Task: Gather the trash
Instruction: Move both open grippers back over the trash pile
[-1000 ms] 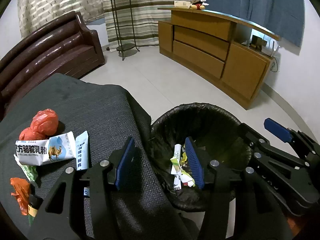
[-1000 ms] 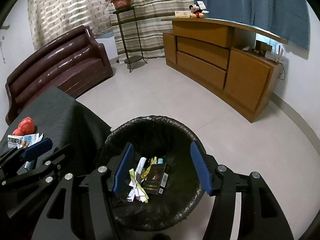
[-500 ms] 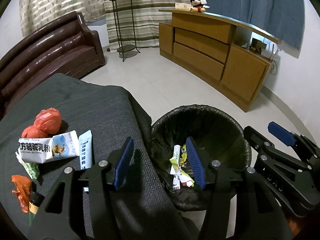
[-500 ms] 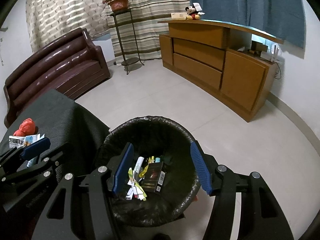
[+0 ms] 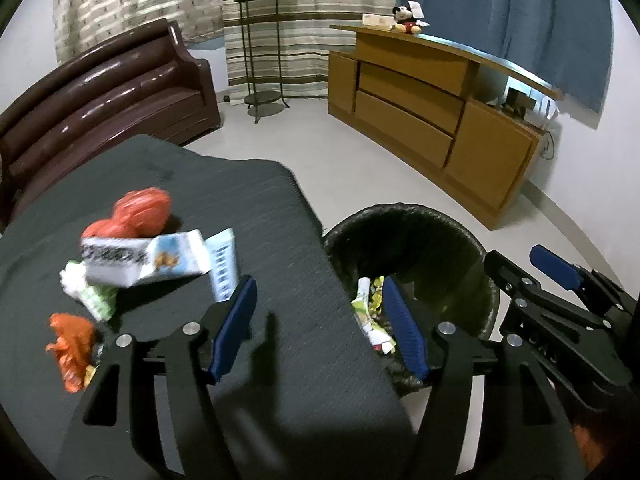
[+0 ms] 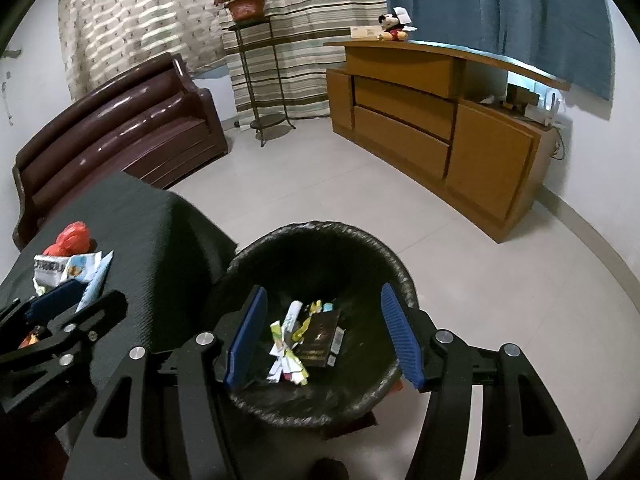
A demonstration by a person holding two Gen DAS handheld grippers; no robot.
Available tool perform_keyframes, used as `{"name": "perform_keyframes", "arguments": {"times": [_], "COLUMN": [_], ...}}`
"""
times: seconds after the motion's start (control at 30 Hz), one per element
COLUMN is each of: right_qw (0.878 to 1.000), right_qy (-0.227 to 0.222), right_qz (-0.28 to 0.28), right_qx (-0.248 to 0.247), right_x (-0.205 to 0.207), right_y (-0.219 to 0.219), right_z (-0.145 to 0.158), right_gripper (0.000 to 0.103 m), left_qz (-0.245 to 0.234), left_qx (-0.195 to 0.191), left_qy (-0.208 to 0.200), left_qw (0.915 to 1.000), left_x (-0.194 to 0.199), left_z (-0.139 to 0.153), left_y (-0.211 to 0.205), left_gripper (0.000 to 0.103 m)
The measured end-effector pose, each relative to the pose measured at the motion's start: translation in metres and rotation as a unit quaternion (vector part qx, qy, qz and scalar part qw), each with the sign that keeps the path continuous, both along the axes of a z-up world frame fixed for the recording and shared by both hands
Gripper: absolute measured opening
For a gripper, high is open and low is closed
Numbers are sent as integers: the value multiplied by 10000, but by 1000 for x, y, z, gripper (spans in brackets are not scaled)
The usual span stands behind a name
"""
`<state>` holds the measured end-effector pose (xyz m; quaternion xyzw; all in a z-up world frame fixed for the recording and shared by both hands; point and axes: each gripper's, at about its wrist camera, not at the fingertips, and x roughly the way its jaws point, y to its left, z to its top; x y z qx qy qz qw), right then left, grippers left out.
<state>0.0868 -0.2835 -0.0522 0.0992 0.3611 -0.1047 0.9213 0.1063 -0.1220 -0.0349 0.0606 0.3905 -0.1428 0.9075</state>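
Note:
A black-lined trash bin (image 6: pixel 320 240) stands on the floor beside a dark cloth-covered table (image 5: pixel 260 208). Inside lie wrappers (image 6: pixel 290 340) and a dark box (image 6: pixel 320 340). On the table lie a red crumpled bag (image 5: pixel 138 210), a white-blue milk carton (image 5: pixel 144 262), a thin white-blue packet (image 5: pixel 222 264), a green-white wrapper (image 5: pixel 92 296) and an orange wrapper (image 5: pixel 72 344). My left gripper (image 5: pixel 320 328) is open and empty over the table's right edge. My right gripper (image 6: pixel 322 336) is open and empty above the bin.
A brown leather sofa (image 5: pixel 100 92) stands behind the table. A wooden cabinet (image 5: pixel 432 104) with a Mickey toy (image 5: pixel 406 18) runs along the right wall. A metal plant stand (image 5: pixel 260 48) stands by the striped curtain. Pale tiled floor (image 6: pixel 340 184) lies between.
My left gripper has swung left from the bin toward the table trash, which now sits closer to centre. My right gripper has stayed over the bin, open.

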Motion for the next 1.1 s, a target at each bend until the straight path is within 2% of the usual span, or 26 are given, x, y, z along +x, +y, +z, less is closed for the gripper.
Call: {"name": "perform_keyframes", "arguments": {"times": [0.23, 0.57, 1.1], "right_qw": [9997, 9979, 9861], "right_qy": [0, -84, 7], "right_qz": [229, 643, 1661], "right_qx": [-46, 33, -106], "right_x": [-7, -15, -19], "right_y": [31, 82, 192], "right_z": [5, 14, 17], "right_gripper": [58, 58, 59], "left_qz": [177, 796, 1820], "left_qx": [-43, -87, -38], "left_qy": [-99, -188, -82], "left_qw": [9998, 9966, 9833], "left_x": [-23, -47, -79], "left_z": [9, 19, 4], "left_y": [37, 116, 236], "left_gripper": [64, 65, 65]}}
